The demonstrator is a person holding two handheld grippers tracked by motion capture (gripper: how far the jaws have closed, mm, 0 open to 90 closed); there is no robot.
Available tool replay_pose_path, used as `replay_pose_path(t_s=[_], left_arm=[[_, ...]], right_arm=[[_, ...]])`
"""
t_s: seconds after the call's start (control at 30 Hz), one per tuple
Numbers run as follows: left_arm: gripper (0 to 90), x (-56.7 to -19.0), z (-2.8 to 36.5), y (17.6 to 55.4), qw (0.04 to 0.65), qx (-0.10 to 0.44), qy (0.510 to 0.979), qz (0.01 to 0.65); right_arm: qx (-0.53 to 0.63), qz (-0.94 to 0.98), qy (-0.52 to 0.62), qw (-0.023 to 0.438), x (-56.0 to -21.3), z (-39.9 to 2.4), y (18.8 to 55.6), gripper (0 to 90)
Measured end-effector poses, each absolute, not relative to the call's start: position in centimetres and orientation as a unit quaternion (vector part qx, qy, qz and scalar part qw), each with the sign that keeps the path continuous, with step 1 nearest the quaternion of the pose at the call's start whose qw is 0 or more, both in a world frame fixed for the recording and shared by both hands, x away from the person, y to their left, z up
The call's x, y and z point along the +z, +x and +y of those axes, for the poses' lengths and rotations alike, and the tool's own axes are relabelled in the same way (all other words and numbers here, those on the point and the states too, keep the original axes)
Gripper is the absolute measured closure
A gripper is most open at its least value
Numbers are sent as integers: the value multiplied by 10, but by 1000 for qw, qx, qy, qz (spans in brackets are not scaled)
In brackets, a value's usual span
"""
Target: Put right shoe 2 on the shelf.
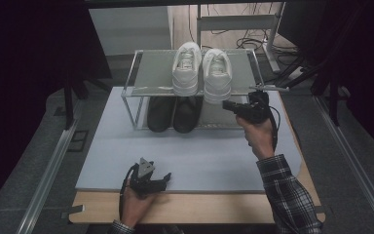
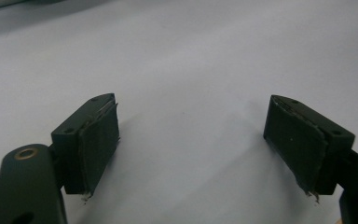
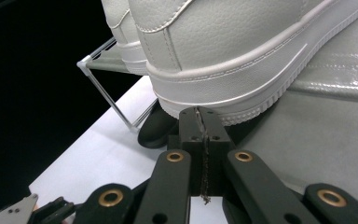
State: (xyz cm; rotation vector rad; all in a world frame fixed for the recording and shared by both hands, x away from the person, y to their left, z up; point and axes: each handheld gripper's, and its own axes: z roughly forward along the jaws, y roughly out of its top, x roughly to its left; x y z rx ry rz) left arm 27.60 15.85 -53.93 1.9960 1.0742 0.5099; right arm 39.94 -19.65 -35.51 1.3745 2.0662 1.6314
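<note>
Against the far edge of the bench (image 1: 190,207): a two-tier wire shoe rack (image 1: 135,92), standing on a pale grey mat (image 1: 195,156) that covers most of the benchtop. Nearer than the rack, wide open mat clear out to its front edge; a strip of bare wood beyond that. Off the rack's right end, little room before the mat's edge. On the rack's top shelf, two white sneakers (image 1: 202,73) side by side, heels toward the person, overhanging the front rail slightly. On the rack's lower shelf, two black shoes (image 1: 174,113), toes outward, under the left sneaker and the middle of the rack. Right hand-held gripper (image 1: 230,106) level with the rack's front right corner, pointing left, jaws pressed flat together and gripping nothing; tip just below the sole rim of the right white sneaker (image 3: 242,60), very close, contact not certain. Left hand-held gripper (image 1: 161,181) well apart from the rack, low over the mat's front edge, jaws spread wide with bare mat between the pads (image 2: 98,144). Count: one rack, two white sneakers, two black shoes, two hand-held grippers.
</note>
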Motion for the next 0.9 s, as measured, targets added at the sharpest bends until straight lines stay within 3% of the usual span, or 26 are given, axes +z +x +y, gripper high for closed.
replay_pose_path(t_s=[0.9], left_arm=[[177, -539, 158, 276, 398, 202, 788, 424]], right_arm=[[538, 688, 475, 105, -358, -169, 427, 897]])
